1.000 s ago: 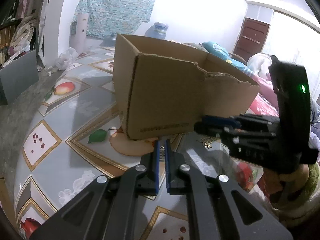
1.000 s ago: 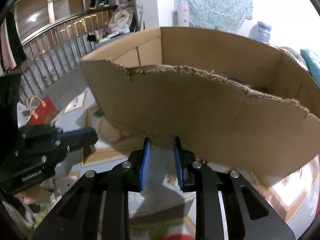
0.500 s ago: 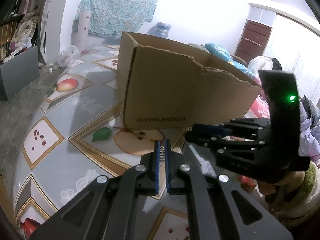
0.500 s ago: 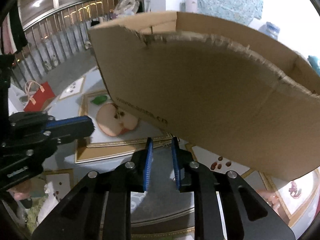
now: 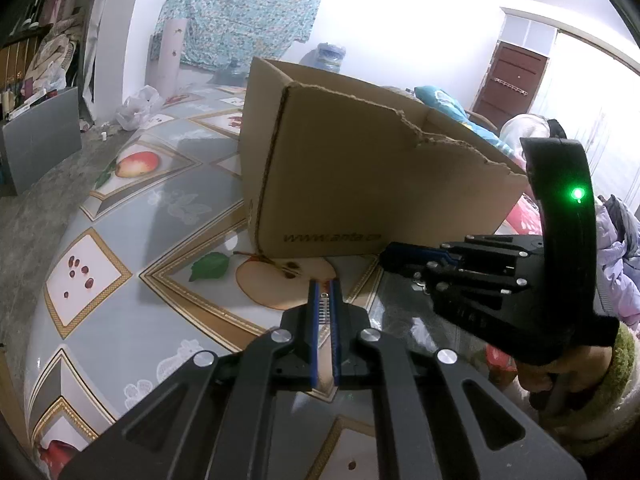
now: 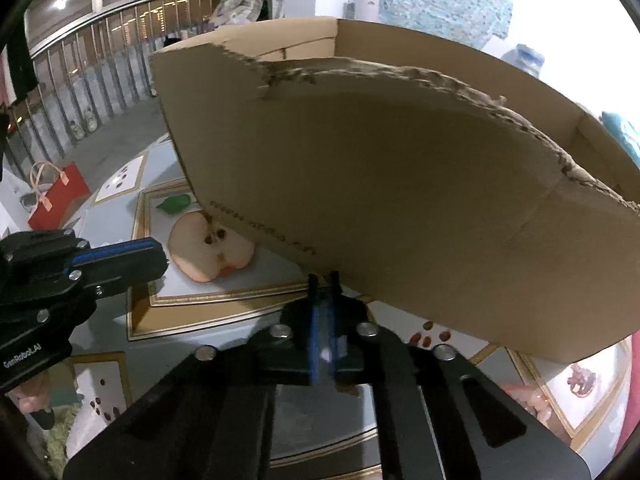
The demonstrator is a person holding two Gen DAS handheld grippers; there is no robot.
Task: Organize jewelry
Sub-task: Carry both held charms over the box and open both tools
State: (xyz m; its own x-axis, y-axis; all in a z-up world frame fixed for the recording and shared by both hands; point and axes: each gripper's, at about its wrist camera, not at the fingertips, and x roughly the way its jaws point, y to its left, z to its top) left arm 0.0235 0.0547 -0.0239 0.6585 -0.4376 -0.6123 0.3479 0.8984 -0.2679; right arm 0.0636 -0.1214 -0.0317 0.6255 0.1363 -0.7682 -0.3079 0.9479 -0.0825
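Blocking view: torn cardboard box (image 5: 372,176) on counter (image 5: 132,320) | left gripper (image 5: 325,292) fingers pinching a small spring (image 5: 325,306) | right gripper (image 6: 324,280) fingers just closed, empty

The left gripper (image 5: 325,286) points forward and downward, its two blue-lined fingers (image 5: 314,304) drawn almost together with a small metal coil pinched in the thin slit between them. The right gripper (image 6: 324,280) tilts down more steeply; its jaws have just been closing and now stand together — nothing shows between them. In the left wrist view the right gripper's black body sits at the right side, held from below by a hand (image 5: 560,380) in a fuzzy green cuff.
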